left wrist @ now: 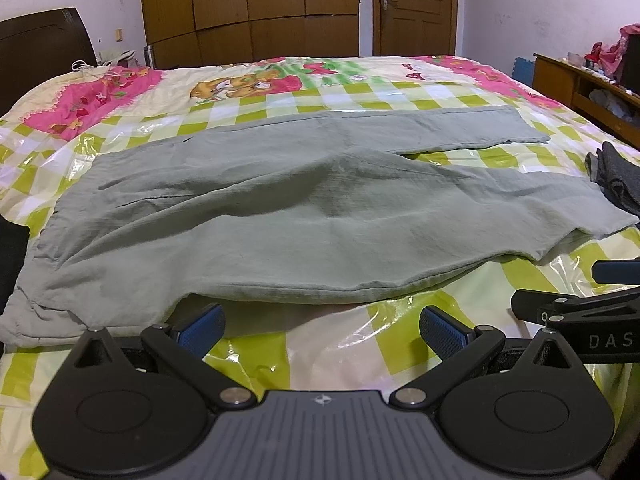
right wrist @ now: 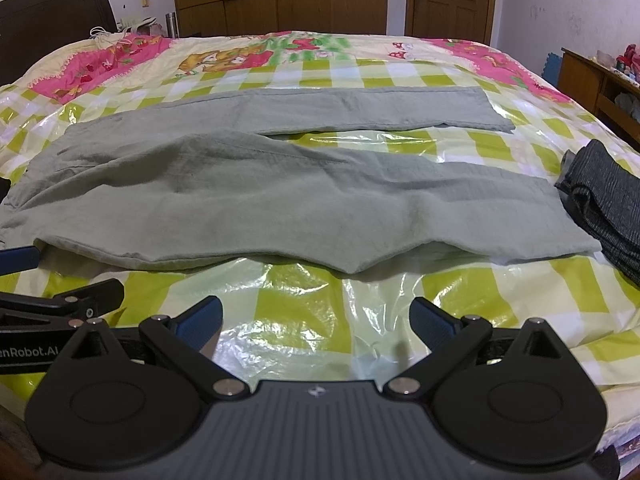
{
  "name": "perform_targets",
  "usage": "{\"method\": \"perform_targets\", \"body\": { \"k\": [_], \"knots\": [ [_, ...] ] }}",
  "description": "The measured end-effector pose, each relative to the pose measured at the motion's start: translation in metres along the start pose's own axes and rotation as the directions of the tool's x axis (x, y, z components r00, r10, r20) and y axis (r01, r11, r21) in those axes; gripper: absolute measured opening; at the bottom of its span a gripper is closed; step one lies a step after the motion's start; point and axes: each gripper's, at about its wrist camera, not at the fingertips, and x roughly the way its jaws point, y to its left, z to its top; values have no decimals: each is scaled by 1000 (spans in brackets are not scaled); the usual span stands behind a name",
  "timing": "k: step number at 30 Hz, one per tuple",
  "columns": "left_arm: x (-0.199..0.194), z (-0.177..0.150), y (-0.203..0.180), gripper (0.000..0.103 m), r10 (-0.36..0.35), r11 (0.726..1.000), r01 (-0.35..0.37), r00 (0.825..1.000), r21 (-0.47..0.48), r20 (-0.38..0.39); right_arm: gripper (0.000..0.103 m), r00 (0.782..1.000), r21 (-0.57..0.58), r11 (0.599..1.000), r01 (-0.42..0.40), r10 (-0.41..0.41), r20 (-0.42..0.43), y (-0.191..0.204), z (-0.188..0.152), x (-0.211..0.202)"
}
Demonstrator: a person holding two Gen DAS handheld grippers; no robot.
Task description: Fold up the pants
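Grey-green pants (left wrist: 280, 216) lie spread flat across the bed, waist at the left, two legs reaching to the right, the far leg (left wrist: 440, 128) apart from the near one. They also show in the right wrist view (right wrist: 280, 200). My left gripper (left wrist: 322, 330) is open and empty, just in front of the pants' near hem. My right gripper (right wrist: 316, 322) is open and empty, a little short of the near leg's hem. The right gripper's body shows at the right edge of the left wrist view (left wrist: 580, 312).
The bed has a green-checked cover under clear plastic sheeting (right wrist: 360, 320). A dark grey folded garment (right wrist: 604, 208) lies at the right, next to the pants' leg ends. A wooden shelf (left wrist: 580, 84) stands right of the bed; a dark headboard (left wrist: 40, 48) is at left.
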Motion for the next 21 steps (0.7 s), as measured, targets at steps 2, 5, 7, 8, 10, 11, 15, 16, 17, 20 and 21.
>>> {"method": "perform_targets", "body": {
  "k": [2,5,7,8,10,11,15,16,17,20,21],
  "knots": [
    [-1,0,0,103,-2,1000,2,1000,1,1,99,1000,0,1000,0,0,0,0,0,0],
    [-1,0,1,103,-5,1000,5,1000,0,0,99,1000,0,1000,-1,1,-1,0,0,0],
    [-1,0,1,103,-6,1000,6,1000,0,0,99,1000,0,1000,-1,1,0,0,0,0],
    [-1,0,1,103,-7,1000,7,1000,0,0,99,1000,0,1000,-1,1,-1,0,0,0],
    [-2,0,1,103,-7,1000,7,1000,0,0,99,1000,0,1000,-1,1,-2,0,0,0],
    [-2,0,1,103,-9,1000,9,1000,0,-1,99,1000,0,1000,0,0,-1,0,0,0],
    [-2,1,1,103,-12,1000,12,1000,3,-2,99,1000,0,1000,0,0,-2,0,0,0],
    [-2,1,1,103,-13,1000,13,1000,3,-2,99,1000,0,1000,0,0,-2,0,0,0],
    [-2,2,1,103,-14,1000,14,1000,3,-2,99,1000,0,1000,0,0,-2,0,0,0],
    [-2,2,1,103,-15,1000,15,1000,6,-2,99,1000,0,1000,0,0,-3,0,0,0],
    [-2,2,1,103,-16,1000,16,1000,6,-2,99,1000,0,1000,0,0,-3,0,0,0]
  ]
}}
